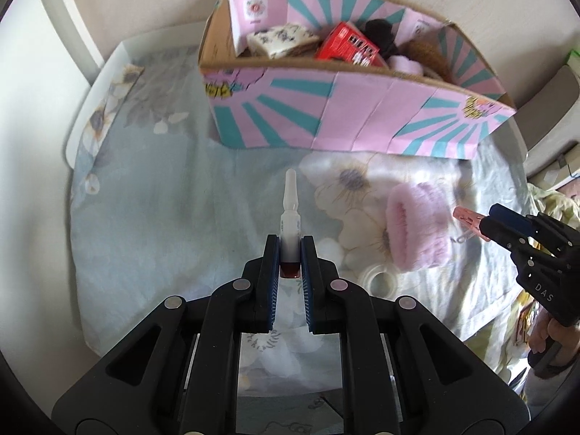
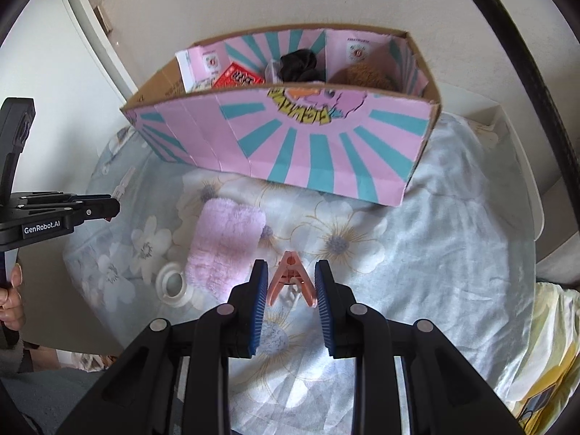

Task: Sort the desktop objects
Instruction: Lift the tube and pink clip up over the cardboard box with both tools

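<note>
Over the floral cloth (image 1: 174,195), left gripper (image 1: 290,250) pinched a vial (image 1: 290,224) and right gripper (image 2: 291,282) clamped a pink clip (image 2: 290,279), both looked due for the box (image 1: 362,116) next

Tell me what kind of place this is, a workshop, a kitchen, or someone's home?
Most likely a home, not a workshop. A small table against a plain wall is covered with a floral cloth, and a pink and teal cardboard box holds household odds and ends; a fluffy pink band lies on the cloth.
</note>
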Demonstrator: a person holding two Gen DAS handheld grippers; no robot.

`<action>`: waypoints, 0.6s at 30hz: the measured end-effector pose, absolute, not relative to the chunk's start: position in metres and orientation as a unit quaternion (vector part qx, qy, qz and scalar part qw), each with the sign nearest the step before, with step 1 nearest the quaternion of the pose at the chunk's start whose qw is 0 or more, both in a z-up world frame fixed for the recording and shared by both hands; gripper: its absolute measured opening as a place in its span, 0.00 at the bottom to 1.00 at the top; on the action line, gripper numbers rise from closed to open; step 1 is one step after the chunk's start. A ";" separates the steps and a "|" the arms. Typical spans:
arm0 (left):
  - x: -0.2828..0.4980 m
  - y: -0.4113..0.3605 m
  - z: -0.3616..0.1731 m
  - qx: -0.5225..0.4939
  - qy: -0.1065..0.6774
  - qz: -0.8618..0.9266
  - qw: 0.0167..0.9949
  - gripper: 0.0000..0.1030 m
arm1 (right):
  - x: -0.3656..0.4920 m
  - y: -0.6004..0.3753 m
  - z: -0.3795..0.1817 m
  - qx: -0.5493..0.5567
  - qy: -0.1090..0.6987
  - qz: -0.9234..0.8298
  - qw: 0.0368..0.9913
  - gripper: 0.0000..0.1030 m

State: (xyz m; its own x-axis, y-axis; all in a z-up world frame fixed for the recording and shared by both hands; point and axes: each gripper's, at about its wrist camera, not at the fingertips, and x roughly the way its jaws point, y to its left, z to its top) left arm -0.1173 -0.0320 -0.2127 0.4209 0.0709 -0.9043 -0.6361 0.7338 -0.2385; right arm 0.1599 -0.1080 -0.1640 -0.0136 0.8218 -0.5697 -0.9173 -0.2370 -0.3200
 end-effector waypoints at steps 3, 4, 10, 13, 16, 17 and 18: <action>-0.111 -0.031 -0.206 -0.295 0.480 0.229 0.794 0.10 | 0.153 -0.111 -0.158 -0.331 0.068 0.714 0.613 0.24; -0.110 -0.030 -0.202 -0.294 0.477 0.228 0.796 0.10 | 0.150 -0.113 -0.155 -0.329 0.065 0.715 0.614 0.24; -0.104 -0.018 -0.171 -0.290 0.452 0.231 0.811 0.10 | 0.139 -0.134 -0.120 -0.306 0.034 0.729 0.611 0.24; -0.098 -0.008 -0.152 -0.284 0.438 0.233 0.821 0.10 | 0.131 -0.141 -0.097 -0.292 0.017 0.740 0.606 0.24; -0.089 0.003 -0.136 -0.279 0.425 0.233 0.829 0.10 | 0.121 -0.139 -0.075 -0.289 -0.004 0.743 0.604 0.24; -0.083 0.009 -0.130 -0.276 0.422 0.232 0.832 0.10 | 0.118 -0.138 -0.068 -0.289 -0.011 0.743 0.603 0.24; -0.079 0.012 -0.126 -0.273 0.420 0.232 0.834 0.10 | 0.114 -0.135 -0.060 -0.289 -0.019 0.743 0.603 0.24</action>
State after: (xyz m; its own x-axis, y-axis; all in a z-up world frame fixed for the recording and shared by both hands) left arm -0.0795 0.0120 -0.1261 0.5387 0.1573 -0.8277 -0.6163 0.7434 -0.2599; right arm 0.1140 -0.1346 -0.0600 -0.1051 0.9079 -0.4059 -0.8857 -0.2711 -0.3769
